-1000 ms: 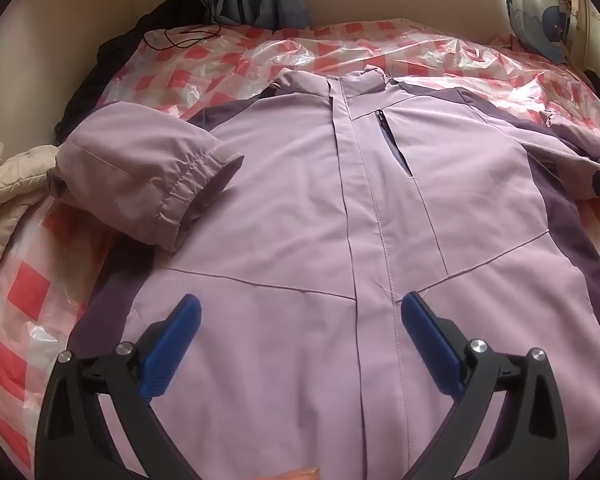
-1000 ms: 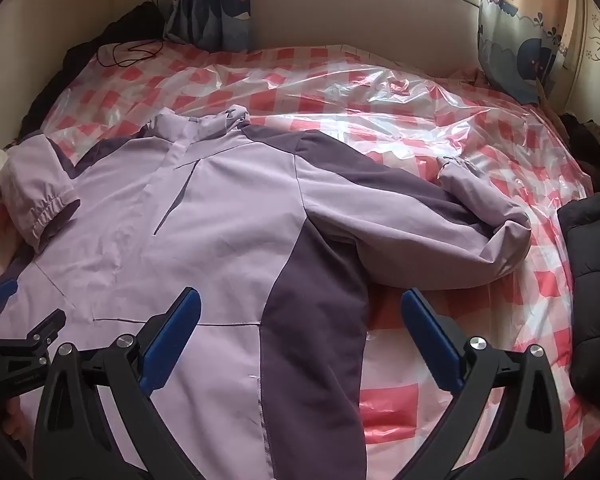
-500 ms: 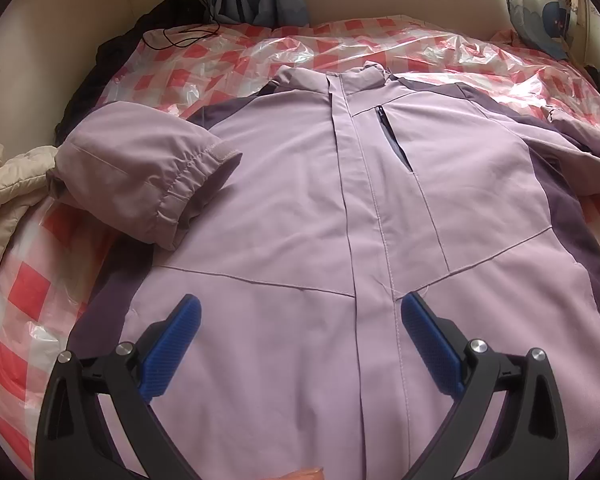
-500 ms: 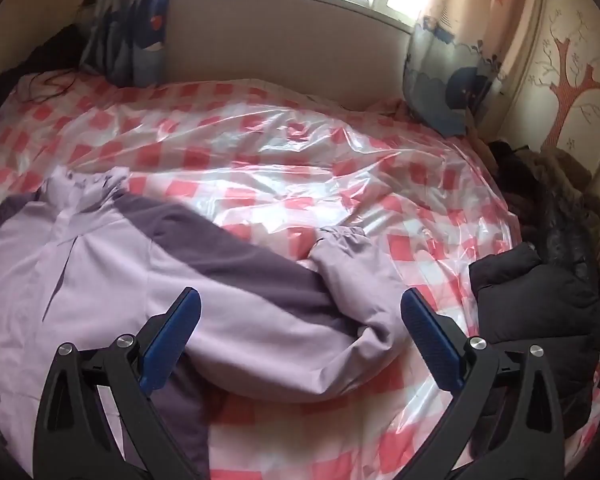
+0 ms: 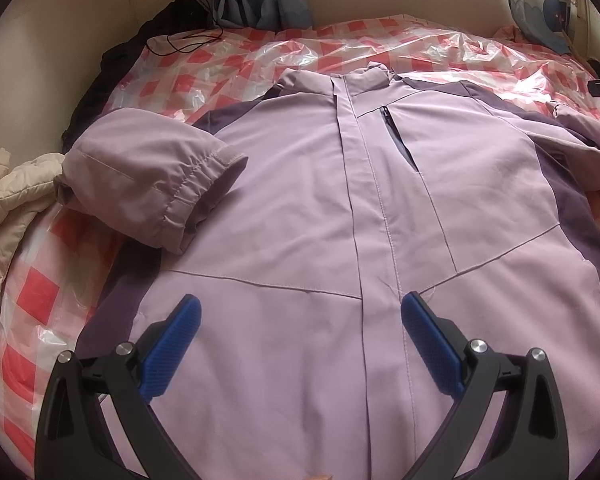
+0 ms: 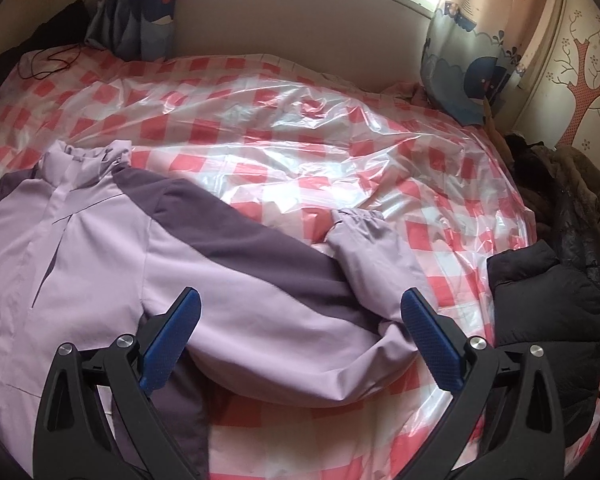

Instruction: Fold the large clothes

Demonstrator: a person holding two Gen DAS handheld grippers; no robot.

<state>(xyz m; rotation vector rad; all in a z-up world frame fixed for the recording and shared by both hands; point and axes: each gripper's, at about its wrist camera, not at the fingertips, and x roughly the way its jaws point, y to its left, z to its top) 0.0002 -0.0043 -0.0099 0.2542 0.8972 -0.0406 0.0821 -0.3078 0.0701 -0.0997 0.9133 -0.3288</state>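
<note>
- We see a lilac jacket (image 5: 292, 200) lying front side up and zipped on a bed covered by a red-and-white checked sheet (image 5: 28, 288) under clear plastic film (image 6: 300, 152); its collar (image 5: 340, 80) points to the far side.
- Left gripper (image 5: 300, 312): blue pads (image 5: 172, 344) spread wide, nothing between them. It hangs over the near, lower front of the jacket, astride the centre placket.
- Right gripper (image 6: 300, 308): blue pads (image 6: 432, 340) likewise spread wide, holding nothing. It sits above the jacket's right-hand sleeve (image 6: 280, 332), which bends back on itself; the cuff (image 6: 360, 216) lies on the sheet beyond the fold.
- We cannot tell whether either gripper touches the fabric.
- The other sleeve (image 5: 140, 172) is folded inward at the left, its elastic cuff resting on the chest panel.
- Dark purple panels (image 6: 228, 232) run along the shoulders and sides.
- A chest zip pocket (image 5: 396, 136) sits just right of the placket.
- Cream quilted garment (image 5: 8, 216) at the left edge of the bed; black puffer jacket (image 6: 548, 320) at the right edge.
- Patterned curtains (image 6: 468, 64) and a black cable (image 5: 180, 40) lie at the far side.
</note>
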